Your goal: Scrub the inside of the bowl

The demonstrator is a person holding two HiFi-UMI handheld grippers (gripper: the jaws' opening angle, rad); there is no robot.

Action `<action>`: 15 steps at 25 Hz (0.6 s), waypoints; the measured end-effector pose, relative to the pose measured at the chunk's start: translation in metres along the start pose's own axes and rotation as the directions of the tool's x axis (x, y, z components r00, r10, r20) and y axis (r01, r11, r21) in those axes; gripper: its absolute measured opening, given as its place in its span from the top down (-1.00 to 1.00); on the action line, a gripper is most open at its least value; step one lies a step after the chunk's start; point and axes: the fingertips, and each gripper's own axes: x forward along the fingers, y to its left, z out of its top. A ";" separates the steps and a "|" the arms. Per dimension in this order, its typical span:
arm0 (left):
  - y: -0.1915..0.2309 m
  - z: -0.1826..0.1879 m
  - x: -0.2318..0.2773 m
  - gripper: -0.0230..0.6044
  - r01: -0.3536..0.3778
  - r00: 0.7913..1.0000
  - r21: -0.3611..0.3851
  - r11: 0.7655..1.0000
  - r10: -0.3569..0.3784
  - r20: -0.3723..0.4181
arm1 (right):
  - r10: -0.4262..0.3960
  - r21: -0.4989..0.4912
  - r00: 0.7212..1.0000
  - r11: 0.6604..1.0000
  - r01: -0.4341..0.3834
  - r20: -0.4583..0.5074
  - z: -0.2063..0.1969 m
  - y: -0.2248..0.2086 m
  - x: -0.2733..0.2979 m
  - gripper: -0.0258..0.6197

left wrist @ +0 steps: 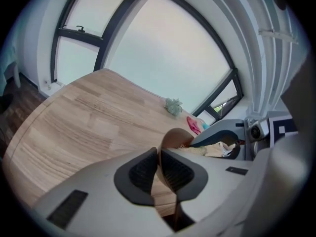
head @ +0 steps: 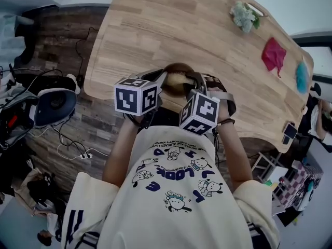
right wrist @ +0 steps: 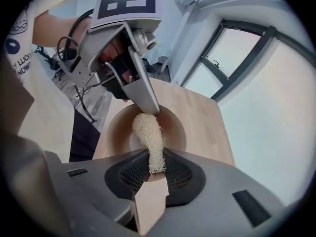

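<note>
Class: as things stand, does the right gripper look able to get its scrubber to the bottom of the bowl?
Probably yes. The right gripper holds the scrubber, whose tip lies inside the bowl. The left gripper pinches only the rim, leaving the opening free.

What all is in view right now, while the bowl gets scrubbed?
table: one, light wood, under all
bowl: one, brown wood, table's near edge
loofah scrubber: one, cream, reaching into bowl
bunch: one, grey-green, table's far right
cloth: one, red, table's right side
blue thing: one, blue, table's right edge
left gripper: one, grey, clamped on bowl rim
right gripper: one, grey, clamped on loofah scrubber
shirt: one, cream, printed, frame bottom
</note>
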 end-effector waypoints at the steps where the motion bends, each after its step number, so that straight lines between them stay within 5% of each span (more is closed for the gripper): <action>1: 0.001 -0.001 0.000 0.77 -0.004 1.000 -0.009 1.000 0.004 0.004 | -0.029 0.013 1.000 1.000 0.029 0.003 0.001 -0.003 0.000 0.69; 3: 0.001 -0.003 0.000 0.77 -0.020 1.000 0.016 1.000 0.020 -0.012 | -0.086 -0.018 0.996 0.996 0.087 0.009 0.004 -0.006 -0.001 0.69; 6: -0.002 -0.008 0.001 0.78 -0.046 0.996 0.138 0.989 0.056 -0.070 | -0.137 -0.193 0.990 0.971 0.140 0.028 0.008 -0.004 -0.002 0.69; 15: -0.007 -0.012 0.004 0.78 0.001 0.984 0.296 0.955 0.051 -0.168 | -0.201 -0.558 0.968 0.791 0.252 0.151 0.024 -0.003 -0.008 0.69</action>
